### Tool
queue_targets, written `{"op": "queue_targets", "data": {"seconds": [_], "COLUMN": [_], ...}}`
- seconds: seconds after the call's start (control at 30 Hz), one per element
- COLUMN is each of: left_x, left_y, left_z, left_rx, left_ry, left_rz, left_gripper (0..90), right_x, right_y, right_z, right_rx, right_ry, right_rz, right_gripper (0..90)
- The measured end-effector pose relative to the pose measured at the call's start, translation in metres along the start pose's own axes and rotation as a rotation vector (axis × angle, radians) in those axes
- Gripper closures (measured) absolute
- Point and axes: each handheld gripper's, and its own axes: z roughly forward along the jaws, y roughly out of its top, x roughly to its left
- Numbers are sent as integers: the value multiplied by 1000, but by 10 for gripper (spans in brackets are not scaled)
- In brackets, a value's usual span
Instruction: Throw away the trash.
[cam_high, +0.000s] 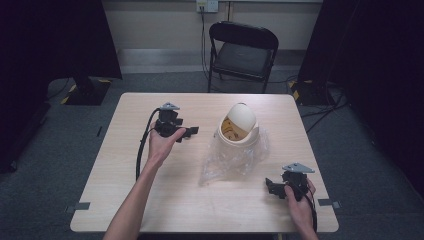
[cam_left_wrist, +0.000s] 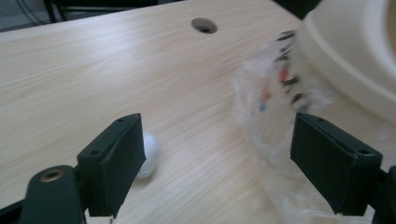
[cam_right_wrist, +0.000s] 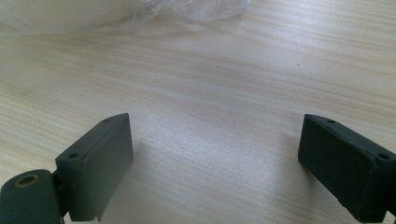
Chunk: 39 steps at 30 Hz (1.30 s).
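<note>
A cream dome-shaped container (cam_high: 239, 124) stands on the wooden table (cam_high: 150, 200), right of centre, its opening facing me. A crumpled clear plastic bag (cam_high: 231, 161) lies under and in front of it. My left gripper (cam_high: 188, 132) sits left of the container, open and pointing right at it. In the left gripper view the gripper (cam_left_wrist: 217, 140) is open, the bag (cam_left_wrist: 275, 107) lies ahead near the right jaw, and the container (cam_left_wrist: 345, 56) is beyond. A small white round object (cam_left_wrist: 149, 157) lies by the left jaw. My right gripper (cam_high: 270, 186) is open near the front right, over bare wood (cam_right_wrist: 217, 135).
A black folding chair (cam_high: 243, 50) stands behind the table's far edge. A round hole (cam_left_wrist: 204, 25) is in the tabletop ahead of the left gripper. The bag's edge (cam_right_wrist: 201, 7) lies ahead of the right gripper. Black curtains flank the room.
</note>
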Motion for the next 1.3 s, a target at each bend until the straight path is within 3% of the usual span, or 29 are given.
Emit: {"op": "queue_targets", "data": {"seconds": [0.03,0.07,0.17,0.37,0.7,0.93,1.1,1.2,1.3], "left_x": [0,9,23,35,53,56,53,52,51], "left_y": [0,-3,-9,-19,-34,-31,-30,-32,-33], "left_z": [0,3,10,27,59,66,70,68,66], "left_rx": [0,13,23,81,136,158,163,156,163], "left_ry": [0,18,12,11,62,61,51,49,61], "left_rz": [0,-7,-41,-48,-37,-9,10,27,27], "left_gripper": [179,180,183,224,417,411,454,602,660], "right_x": [0,0,0,0,0,0,0,0,0], "right_y": [0,0,0,0,0,0,0,0,0], "right_z": [0,0,0,0,0,0,0,0,0], "right_rx": [0,0,0,0,0,0,0,0,0], "right_ry": [0,0,0,0,0,0,0,0,1], "right_rz": [0,0,0,0,0,0,0,0,0], "right_gripper": [93,93,93,94,94,93,93,93,93]}}
